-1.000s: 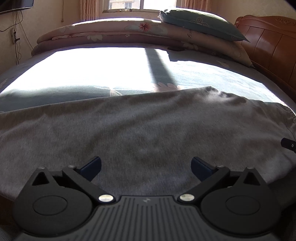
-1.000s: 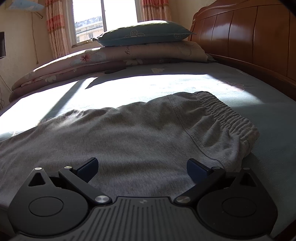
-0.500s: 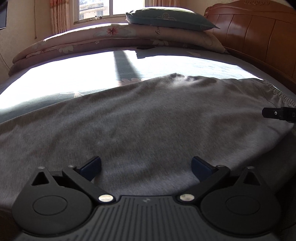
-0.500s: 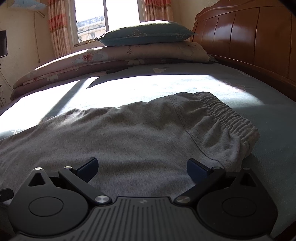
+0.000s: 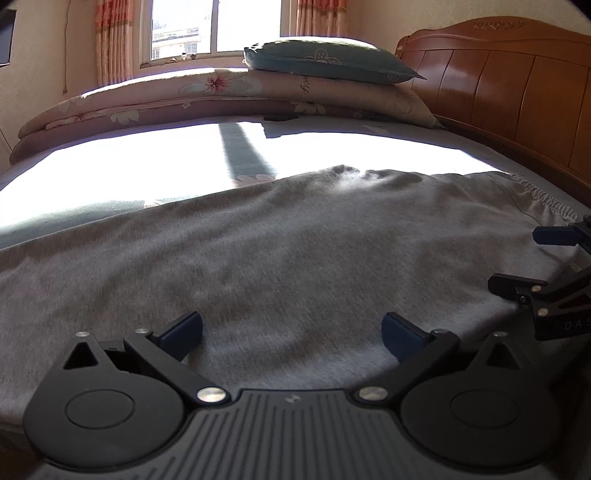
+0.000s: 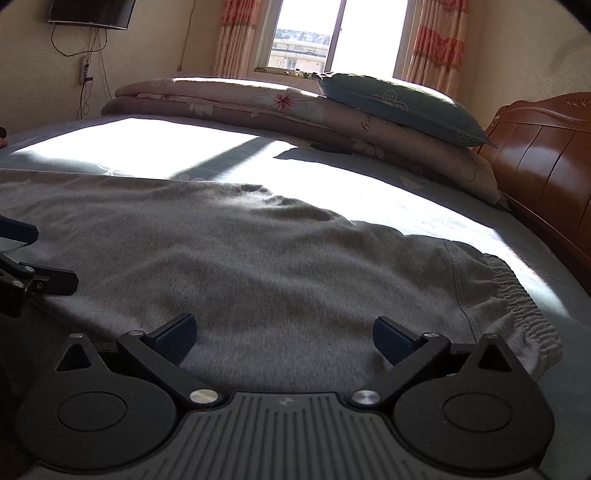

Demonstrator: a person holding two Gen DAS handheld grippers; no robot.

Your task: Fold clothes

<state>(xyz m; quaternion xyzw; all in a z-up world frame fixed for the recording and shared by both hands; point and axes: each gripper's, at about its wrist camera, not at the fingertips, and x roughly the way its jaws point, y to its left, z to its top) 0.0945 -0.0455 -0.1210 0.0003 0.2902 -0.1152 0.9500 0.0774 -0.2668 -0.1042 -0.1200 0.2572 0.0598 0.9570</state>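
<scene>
Grey sweatpants (image 5: 295, 258) lie flat across the bed, their elastic waistband (image 6: 517, 295) at the right end. My left gripper (image 5: 291, 332) hovers open just over the near edge of the pants, nothing between its fingers. My right gripper (image 6: 282, 334) is also open, above the near edge beside the waistband. The right gripper's fingers (image 5: 554, 236) show at the right edge of the left wrist view. At the left edge of the right wrist view I see the left gripper's fingers (image 6: 55, 280). The two grippers stand close side by side.
The bed has a blue-green sheet (image 5: 147, 166) with a bright sun patch. A folded floral quilt (image 5: 184, 103) and a teal pillow (image 5: 332, 62) lie at the far side under the window. A wooden headboard (image 5: 517, 103) stands on the right. A wall TV (image 6: 92, 13) hangs at the left.
My left gripper has swung right, bringing the waistband and the right gripper into its view. The right gripper has turned left. Both stay open; the pants have not moved.
</scene>
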